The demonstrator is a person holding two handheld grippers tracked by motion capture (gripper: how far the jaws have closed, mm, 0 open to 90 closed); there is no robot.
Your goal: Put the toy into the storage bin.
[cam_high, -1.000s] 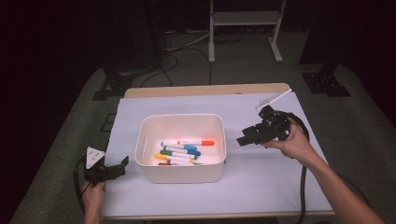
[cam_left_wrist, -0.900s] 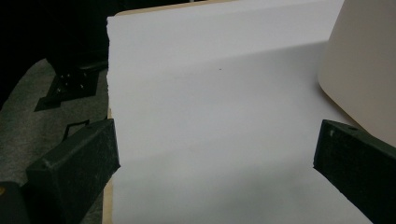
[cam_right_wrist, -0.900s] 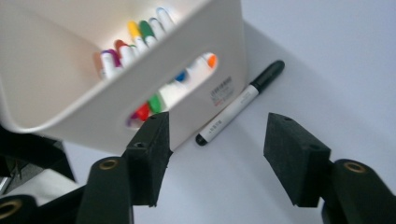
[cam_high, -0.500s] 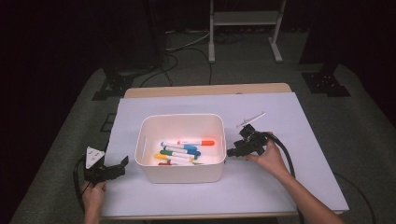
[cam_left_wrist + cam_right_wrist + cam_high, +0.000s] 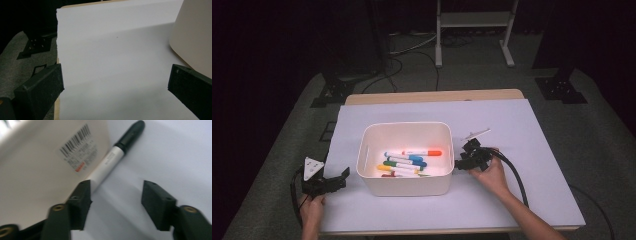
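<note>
Your right gripper (image 5: 460, 164) sits low on the white sheet (image 5: 522, 130), just beside the right wall of the white bin (image 5: 404, 182), with your right hand (image 5: 486, 170) behind it and the cable trailing back toward you. In the right gripper view its 2 jaws stand apart with nothing between them. A marker (image 5: 113, 158) with a white barrel and black cap lies flat on the sheet right against the bin wall, cap end pointing away from the gripper. Its near end is at the tip of the jaw on the left in that view; whether they touch, can't tell, since that view is a bit blurred. The bin wall there carries a barcode label (image 5: 77, 148). Your left gripper (image 5: 334, 179) rests near the front left corner of the sheet, well apart from the marker, left of the bin and not touching it. Your left hand (image 5: 312, 210) is under it, and the grey 3-cornered plate is on top. In the left gripper view its jaws are spread wide over bare sheet, holding nothing, with the bin's rounded corner at the upper right. Inside the bin lie several markers: an orange-capped one (image 5: 419, 152) toward the back, then blue (image 5: 404, 159), green (image 5: 399, 164) and yellow (image 5: 394, 170) ones stacked nearer the front. The sheet covers a wooden table (image 5: 432, 96) whose far edge shows beyond it.
</note>
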